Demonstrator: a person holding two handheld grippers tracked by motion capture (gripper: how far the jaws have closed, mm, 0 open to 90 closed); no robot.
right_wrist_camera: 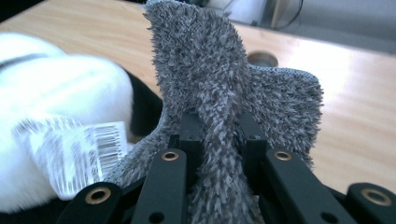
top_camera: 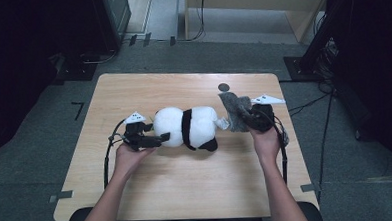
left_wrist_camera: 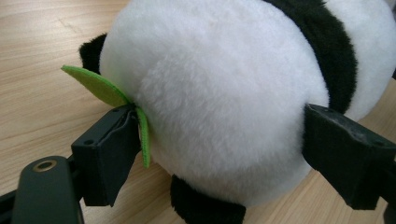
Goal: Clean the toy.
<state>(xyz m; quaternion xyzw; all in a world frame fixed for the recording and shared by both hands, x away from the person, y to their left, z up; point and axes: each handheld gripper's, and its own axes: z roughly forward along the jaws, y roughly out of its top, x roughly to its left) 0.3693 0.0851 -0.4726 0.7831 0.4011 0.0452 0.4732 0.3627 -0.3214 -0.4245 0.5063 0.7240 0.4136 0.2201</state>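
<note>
Lying on its side across the middle of the wooden table [top_camera: 187, 191], the plush panda [top_camera: 187, 127] stretched between the two hand-held grippers. The left gripper [top_camera: 155, 140] stood with its jaws spread wide around the toy's white rounded end, one jaw at each flank; in the left gripper view the panda [left_wrist_camera: 224, 107] bulged between them, and a green felt leaf [left_wrist_camera: 105, 88] sewn to it lay against the nearer jaw, though whether the pads truly pressed into the fur was hard to judge. The right gripper [top_camera: 249, 119] was closed tight on a grey shaggy cloth [top_camera: 236, 108], held just beside the panda's other end. In the right gripper view the cloth [right_wrist_camera: 219, 93] rose bunched from between the nearly touching jaws, and a white barcode tag [right_wrist_camera: 88, 154] hung from the panda [right_wrist_camera: 56, 93] near it. A small dark round hole [top_camera: 224, 87] sat in the tabletop behind the cloth.
</note>
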